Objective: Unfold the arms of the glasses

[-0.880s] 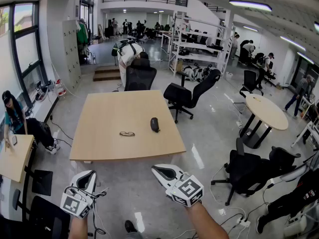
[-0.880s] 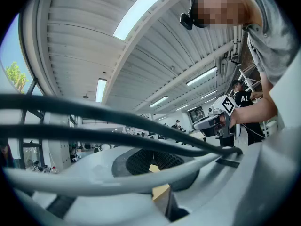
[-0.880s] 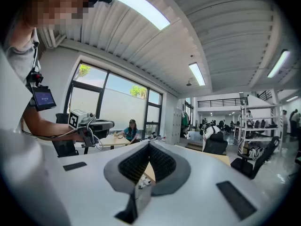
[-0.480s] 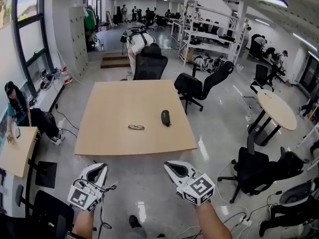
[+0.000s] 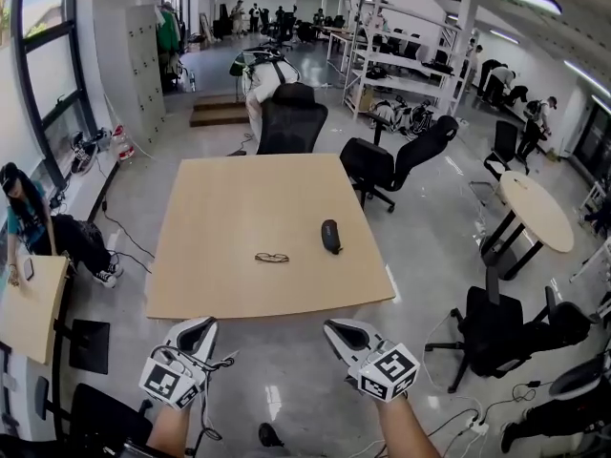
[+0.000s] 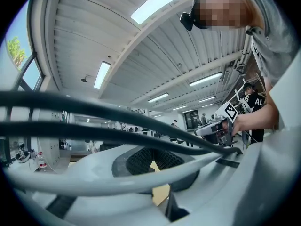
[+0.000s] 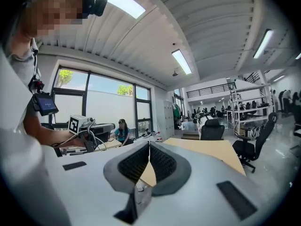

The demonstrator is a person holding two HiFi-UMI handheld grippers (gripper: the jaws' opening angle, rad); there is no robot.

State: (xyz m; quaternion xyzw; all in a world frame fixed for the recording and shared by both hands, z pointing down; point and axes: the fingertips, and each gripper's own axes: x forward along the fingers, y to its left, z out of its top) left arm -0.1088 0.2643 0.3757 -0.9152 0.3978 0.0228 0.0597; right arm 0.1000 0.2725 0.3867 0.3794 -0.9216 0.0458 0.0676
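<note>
A pair of dark-framed glasses [image 5: 272, 258] lies on the light wooden table [image 5: 220, 227], near the middle of its front half. A dark case [image 5: 331, 236] lies to the right of the glasses. Both grippers are held in the air short of the table's front edge. The left gripper [image 5: 202, 326] is at the lower left, its jaws closed together on nothing. The right gripper [image 5: 336, 329] is at the lower right, also shut and empty. In the right gripper view the pads [image 7: 160, 160] meet at the tip, with the table [image 7: 211, 149] beyond.
Black office chairs [image 5: 291, 120] stand behind and to the right of the table. A round table [image 5: 537, 210] is at the right, a small desk [image 5: 29, 303] with a seated person at the left. Cables trail on the glossy floor.
The view has drawn closer to the table, and the glasses and case sit lower and further right in the picture. Both grippers stay shut and low in the view.
</note>
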